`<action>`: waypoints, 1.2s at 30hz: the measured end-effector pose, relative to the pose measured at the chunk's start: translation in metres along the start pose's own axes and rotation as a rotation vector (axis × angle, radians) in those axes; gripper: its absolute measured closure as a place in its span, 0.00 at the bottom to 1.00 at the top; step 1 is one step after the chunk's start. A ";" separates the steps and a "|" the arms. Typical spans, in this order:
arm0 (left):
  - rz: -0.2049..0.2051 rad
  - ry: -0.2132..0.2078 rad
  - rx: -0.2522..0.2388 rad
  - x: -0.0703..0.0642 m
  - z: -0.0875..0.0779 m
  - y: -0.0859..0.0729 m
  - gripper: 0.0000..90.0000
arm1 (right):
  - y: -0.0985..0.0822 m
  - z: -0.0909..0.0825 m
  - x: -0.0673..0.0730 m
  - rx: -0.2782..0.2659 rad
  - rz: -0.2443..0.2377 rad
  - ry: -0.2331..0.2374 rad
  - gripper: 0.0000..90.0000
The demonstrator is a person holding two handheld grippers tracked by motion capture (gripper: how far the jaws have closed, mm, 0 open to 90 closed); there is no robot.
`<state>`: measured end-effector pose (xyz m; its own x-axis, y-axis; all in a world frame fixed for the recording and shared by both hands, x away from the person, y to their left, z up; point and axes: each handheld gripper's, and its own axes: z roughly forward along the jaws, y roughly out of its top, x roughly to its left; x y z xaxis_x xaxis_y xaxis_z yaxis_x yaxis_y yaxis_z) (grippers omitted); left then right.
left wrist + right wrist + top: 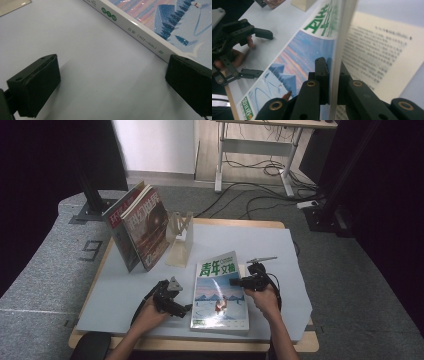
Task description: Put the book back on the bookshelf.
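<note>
Cover of the glossy magazine with a snowy mountain scene and green title (294, 62) sits pinched between my right gripper (334, 82) jaws, clamped at its open edge, printed pages showing beneath. I lift slowly and swing it toward the spine. My left gripper (112, 82), jaws apart, rests at the spine on the pale grey table mat (125, 290); I brace there so the magazine doesn't slide.

Cover edge (342, 37) blurred; spine print (147, 42) barely legible.
</note>
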<state>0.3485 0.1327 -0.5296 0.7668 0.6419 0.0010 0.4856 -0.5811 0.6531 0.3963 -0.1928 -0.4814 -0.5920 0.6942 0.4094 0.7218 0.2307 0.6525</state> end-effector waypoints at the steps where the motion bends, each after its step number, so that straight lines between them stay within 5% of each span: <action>1: 0.000 -0.001 0.000 0.000 0.000 0.000 0.00 | 0.002 -0.002 0.005 -0.004 -0.018 -0.014 0.94; 11: -0.009 -0.016 0.004 0.004 -0.004 0.000 0.04 | 0.017 -0.017 0.035 -0.026 -0.092 -0.071 0.94; 19: -0.139 -0.082 -0.003 0.021 -0.013 0.001 0.13 | 0.021 -0.030 0.051 -0.057 -0.142 -0.085 0.94; 36: -0.176 -0.201 -0.074 0.029 -0.024 0.028 0.20 | 0.023 -0.044 0.065 -0.093 -0.183 -0.074 0.94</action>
<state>0.3742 0.1467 -0.4931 0.7449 0.6135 -0.2623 0.5922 -0.4268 0.6835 0.3589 -0.1723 -0.4117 -0.6798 0.6955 0.2325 0.5663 0.2964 0.7691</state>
